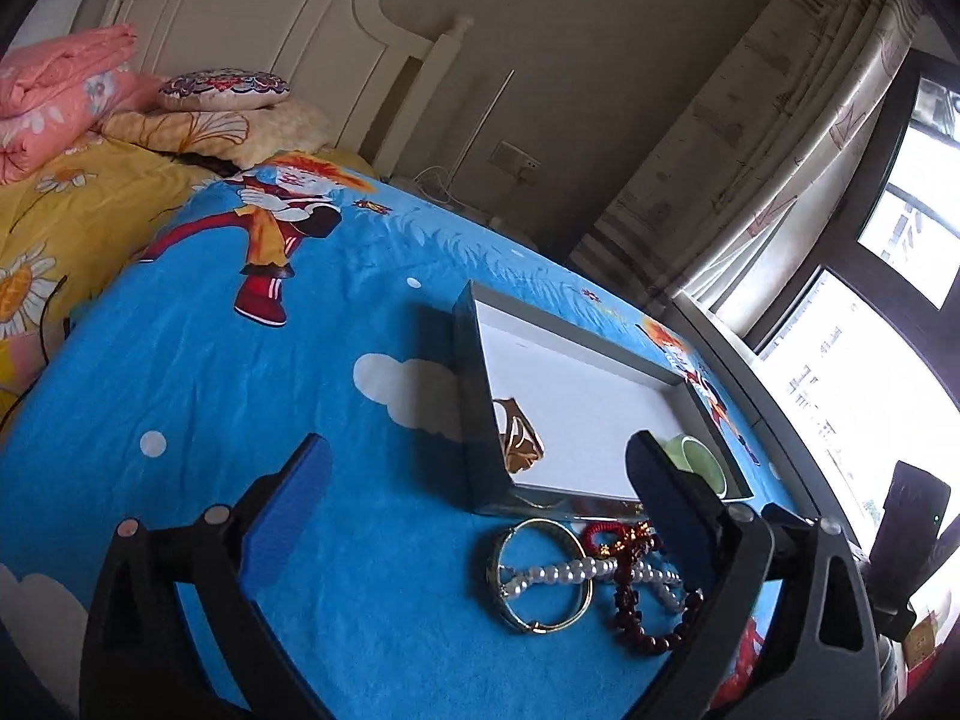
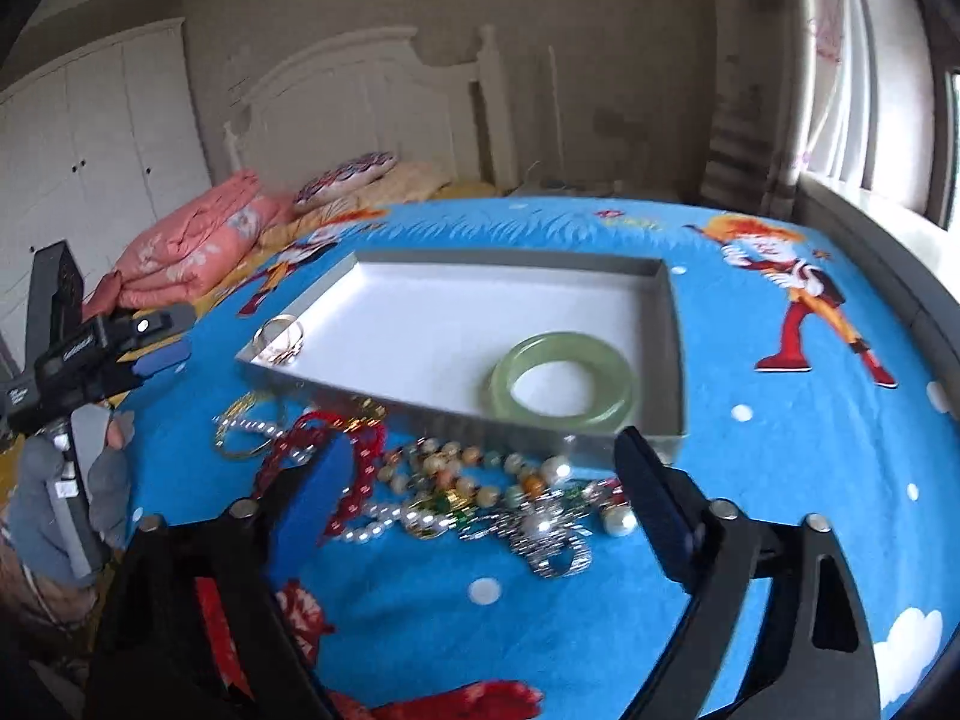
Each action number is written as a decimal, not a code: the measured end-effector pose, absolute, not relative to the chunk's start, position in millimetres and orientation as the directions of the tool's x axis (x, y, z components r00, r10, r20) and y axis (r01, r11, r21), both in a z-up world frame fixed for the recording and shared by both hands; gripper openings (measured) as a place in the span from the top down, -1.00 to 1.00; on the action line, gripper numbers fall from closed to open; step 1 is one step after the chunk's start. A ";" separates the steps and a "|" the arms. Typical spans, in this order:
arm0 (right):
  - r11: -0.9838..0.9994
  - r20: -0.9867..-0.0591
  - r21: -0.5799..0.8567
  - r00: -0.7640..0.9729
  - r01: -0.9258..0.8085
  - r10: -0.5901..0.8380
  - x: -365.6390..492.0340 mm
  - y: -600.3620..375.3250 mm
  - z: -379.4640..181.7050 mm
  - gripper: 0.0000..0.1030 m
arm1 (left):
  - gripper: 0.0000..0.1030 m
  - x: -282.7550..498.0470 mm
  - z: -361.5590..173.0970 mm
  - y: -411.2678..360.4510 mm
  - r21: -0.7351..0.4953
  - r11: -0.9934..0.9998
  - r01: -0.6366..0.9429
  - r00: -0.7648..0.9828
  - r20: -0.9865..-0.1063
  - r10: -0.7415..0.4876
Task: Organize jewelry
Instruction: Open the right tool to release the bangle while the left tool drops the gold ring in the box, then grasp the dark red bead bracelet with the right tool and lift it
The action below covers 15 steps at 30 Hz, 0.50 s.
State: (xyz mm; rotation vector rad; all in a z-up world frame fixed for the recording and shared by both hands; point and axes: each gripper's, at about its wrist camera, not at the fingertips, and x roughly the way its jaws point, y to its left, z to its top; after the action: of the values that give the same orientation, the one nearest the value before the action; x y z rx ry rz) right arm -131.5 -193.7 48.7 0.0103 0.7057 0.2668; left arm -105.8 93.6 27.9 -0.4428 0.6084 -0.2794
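Both grippers, left (image 1: 480,468) and right (image 2: 486,468), were held apart, empty. Tray (image 2: 675,354) already loaded with jade bangle (image 2: 564,384) and ring (image 2: 282,339). Remaining jewelry pile (image 2: 480,498) lay near of tray; a single piece would need picking next.

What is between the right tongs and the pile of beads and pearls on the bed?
Nothing visible. The right tongs hang open just over the jewelry pile on the blue bedsheet. The tray's near wall, which stands behind the pile, must be cleared to drop pieces inside.
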 end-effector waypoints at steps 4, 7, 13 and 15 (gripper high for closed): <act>0.926 -0.694 0.110 0.638 -0.362 0.332 -136.6 -156.2 36.1 -0.15 | -0.90 -106.8 29.4 79.3 -0.416 0.896 0.152 0.785 -0.500 -0.366; 0.885 -0.713 0.096 0.590 -0.455 0.380 -147.9 -127.2 27.5 0.05 | -0.91 -107.8 30.5 71.0 -0.375 0.911 0.172 0.785 -0.506 -0.357; 0.839 -0.749 0.027 0.545 -0.543 0.376 -151.8 -84.7 20.6 0.17 | -0.95 -106.4 27.6 80.0 -0.428 0.886 0.180 0.780 -0.487 -0.393; 0.834 -0.768 0.026 0.523 -0.552 0.370 -148.2 -76.7 15.1 0.26 | -0.95 -108.0 27.6 82.6 -0.442 0.878 0.184 0.782 -0.475 -0.403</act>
State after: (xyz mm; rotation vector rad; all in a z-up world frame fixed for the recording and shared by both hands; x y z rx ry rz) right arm -148.2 -76.7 15.1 -0.2321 0.8576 0.5577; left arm -108.0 82.5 27.6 -0.3886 0.5931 -0.3257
